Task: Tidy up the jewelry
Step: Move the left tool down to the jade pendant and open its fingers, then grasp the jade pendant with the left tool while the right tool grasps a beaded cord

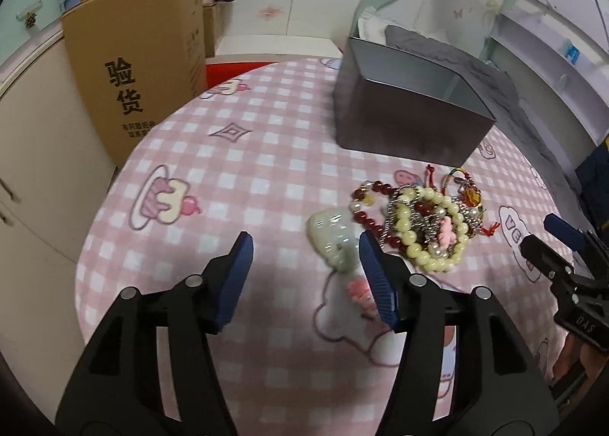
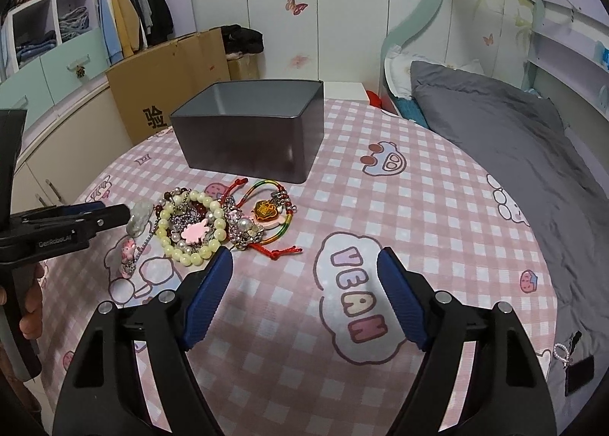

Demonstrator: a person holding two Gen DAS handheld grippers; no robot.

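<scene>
A tangled jewelry pile [image 1: 426, 223] [image 2: 205, 226] lies on the pink checked cloth [image 1: 266, 177]. It holds a cream bead bracelet [image 2: 179, 255], dark red beads, silver chains and a rainbow cord bracelet [image 2: 274, 215]. A pale green jade piece [image 1: 331, 234] [image 2: 139, 221] sits at the pile's left edge. Behind it stands an open grey tin box [image 1: 399, 120] [image 2: 251, 139]. My left gripper [image 1: 306, 245] [image 2: 114, 213] is open, its right finger beside the jade. My right gripper [image 2: 304, 261] [image 1: 544, 234] is open over bare cloth just right of the pile, holding nothing.
A tall cardboard box [image 1: 144, 70] stands off the table's far left edge. A bed with a grey blanket [image 2: 514, 147] runs along the right. A small pearl loop [image 2: 561, 352] lies on the blanket's edge. A hand [image 2: 30, 314] holds the left gripper.
</scene>
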